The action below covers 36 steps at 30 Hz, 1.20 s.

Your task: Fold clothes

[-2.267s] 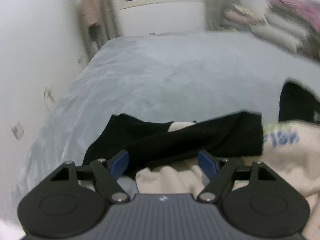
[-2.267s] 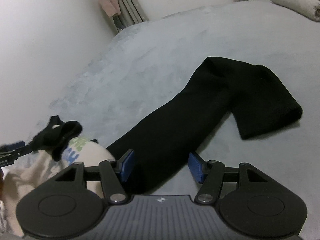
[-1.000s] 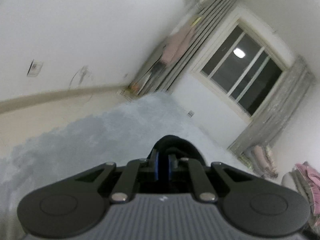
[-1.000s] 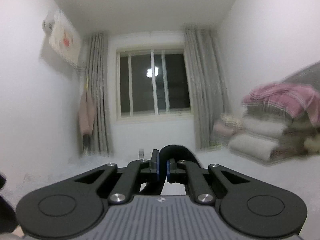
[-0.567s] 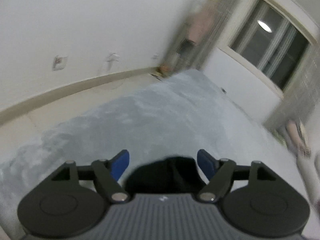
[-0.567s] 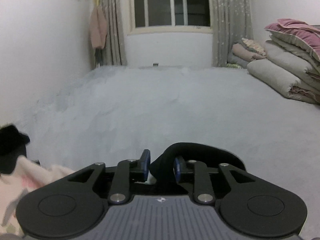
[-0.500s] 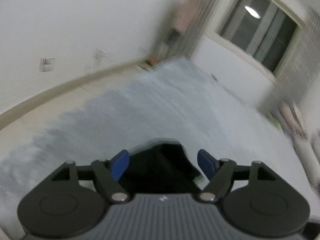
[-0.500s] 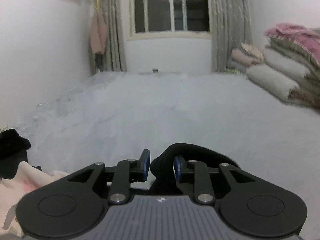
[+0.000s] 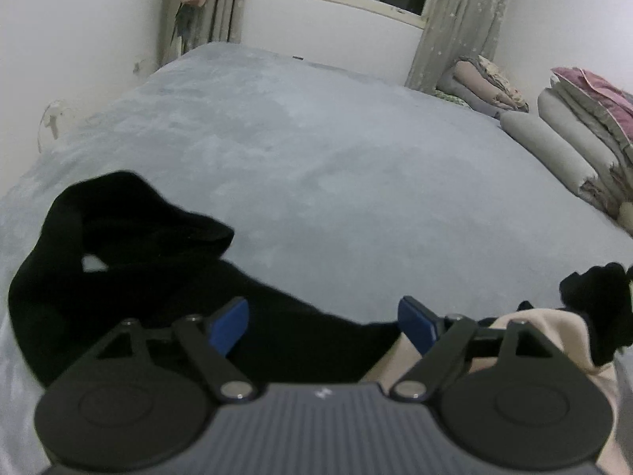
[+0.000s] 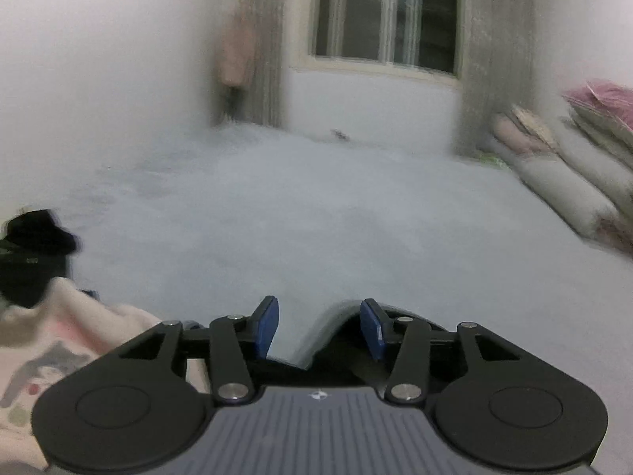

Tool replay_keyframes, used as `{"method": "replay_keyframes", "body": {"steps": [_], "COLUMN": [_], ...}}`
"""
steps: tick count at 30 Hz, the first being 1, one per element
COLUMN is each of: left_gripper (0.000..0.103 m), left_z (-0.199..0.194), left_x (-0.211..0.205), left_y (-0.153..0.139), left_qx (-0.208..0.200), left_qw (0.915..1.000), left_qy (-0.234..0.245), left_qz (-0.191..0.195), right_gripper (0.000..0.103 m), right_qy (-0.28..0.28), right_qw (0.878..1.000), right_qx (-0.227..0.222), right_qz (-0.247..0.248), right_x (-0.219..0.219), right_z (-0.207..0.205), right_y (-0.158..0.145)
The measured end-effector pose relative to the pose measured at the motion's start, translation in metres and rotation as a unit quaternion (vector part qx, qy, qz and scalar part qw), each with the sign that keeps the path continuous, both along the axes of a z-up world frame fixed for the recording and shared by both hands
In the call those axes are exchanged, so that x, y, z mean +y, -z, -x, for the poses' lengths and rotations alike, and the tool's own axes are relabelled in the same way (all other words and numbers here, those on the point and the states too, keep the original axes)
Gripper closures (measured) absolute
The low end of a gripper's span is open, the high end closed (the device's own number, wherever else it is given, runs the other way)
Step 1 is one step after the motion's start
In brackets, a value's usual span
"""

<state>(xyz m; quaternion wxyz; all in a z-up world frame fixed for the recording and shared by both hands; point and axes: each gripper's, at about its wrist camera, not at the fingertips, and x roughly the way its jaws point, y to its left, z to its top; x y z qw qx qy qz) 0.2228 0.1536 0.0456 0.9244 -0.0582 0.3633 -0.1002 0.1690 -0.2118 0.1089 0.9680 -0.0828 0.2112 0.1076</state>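
Note:
A cream sweatshirt with black sleeves lies on the grey bed. In the left wrist view one black sleeve lies crumpled at the left and runs under my open left gripper; the cream body and the other black cuff are at the right. In the blurred right wrist view my right gripper is open just above black fabric beside its right finger. The cream body and a black sleeve show at the left.
The grey bedspread stretches far ahead to a window wall with curtains. Folded quilts and pillows are stacked along the right side. A white wall borders the bed on the left.
Both grippers had lifted the black sleeves while shut on them; the left opened first, the right now. Both sleeves are released and lie on the bed, and both cameras tilted back down.

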Motion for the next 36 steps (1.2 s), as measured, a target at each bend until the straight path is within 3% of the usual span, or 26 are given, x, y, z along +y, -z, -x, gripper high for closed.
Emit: {"method": "replay_keyframes", "body": {"steps": [2, 5, 7, 8, 9, 11, 15, 19, 22, 24, 26, 27, 29, 32, 34, 35, 36], "left_gripper": [0.026, 0.043, 0.065, 0.082, 0.092, 0.097, 0.097, 0.096, 0.088, 0.080, 0.072, 0.059, 0.049, 0.049, 0.052, 0.063, 0.087], "left_z": [-0.006, -0.004, -0.001, 0.002, 0.005, 0.015, 0.044, 0.049, 0.041, 0.031, 0.019, 0.013, -0.003, -0.019, -0.019, -0.018, -0.018], "left_x": [-0.008, -0.027, -0.031, -0.034, -0.036, -0.040, -0.039, -0.027, -0.017, -0.007, -0.005, -0.007, -0.021, -0.043, -0.048, -0.050, -0.052], "left_y": [0.009, 0.024, 0.024, 0.023, 0.022, 0.022, 0.021, 0.008, -0.006, -0.021, -0.028, -0.028, -0.019, 0.007, 0.021, 0.028, 0.035], "left_qx": [-0.002, 0.014, 0.014, 0.016, 0.018, 0.021, 0.029, 0.038, 0.021, 0.003, -0.005, -0.007, 0.015, 0.051, 0.052, 0.052, 0.052], "left_qw": [0.9996, 0.9974, 0.9953, 0.9941, 0.9927, 0.9890, 0.9786, 0.9811, 0.9857, 0.9906, 0.9919, 0.9918, 0.9913, 0.9869, 0.9861, 0.9857, 0.9854], "left_qy": [0.015, 0.042, 0.060, 0.069, 0.078, 0.099, 0.154, 0.162, 0.148, 0.127, 0.126, 0.128, 0.131, 0.149, 0.154, 0.156, 0.158], "left_qz": [-0.025, -0.057, -0.075, -0.082, -0.090, -0.108, -0.134, -0.099, -0.077, -0.051, -0.012, 0.001, -0.006, -0.035, -0.036, -0.037, -0.037], "right_gripper": [0.058, 0.058, 0.061, 0.065, 0.073, 0.081, 0.082, 0.079, 0.072, 0.067, 0.067, 0.066, 0.066, 0.066, 0.067, 0.068, 0.077], "right_qy": [-0.028, -0.067, -0.075, -0.084, -0.102, -0.150, -0.242, -0.233, -0.239, -0.220, -0.188, -0.173, -0.149, -0.150, -0.166, -0.170, -0.170], "right_qw": [0.999, 0.996, 0.991, 0.987, 0.983, 0.974, 0.951, 0.951, 0.951, 0.961, 0.969, 0.970, 0.967, 0.961, 0.955, 0.954, 0.958], "right_qx": [-0.014, 0.035, 0.106, 0.133, 0.143, 0.153, 0.169, 0.189, 0.180, 0.163, 0.153, 0.156, 0.170, 0.205, 0.231, 0.234, 0.224], "right_qz": [0.018, 0.039, 0.038, 0.041, 0.051, 0.069, 0.089, 0.073, 0.075, 0.030, -0.045, -0.076, -0.119, -0.110, -0.088, -0.076, -0.063], "right_x": [0.020, 0.043, 0.048, 0.051, 0.052, 0.053, 0.048, 0.046, 0.048, 0.036, 0.021, 0.015, 0.008, 0.021, 0.034, 0.039, 0.043], "right_z": [0.000, -0.016, -0.028, -0.030, -0.028, -0.015, 0.014, 0.012, 0.013, 0.004, -0.006, -0.014, -0.030, -0.050, -0.059, -0.060, -0.058], "right_y": [0.005, 0.031, 0.058, 0.068, 0.072, 0.071, 0.063, 0.061, 0.056, 0.046, 0.037, 0.037, 0.040, 0.058, 0.070, 0.074, 0.072]}}
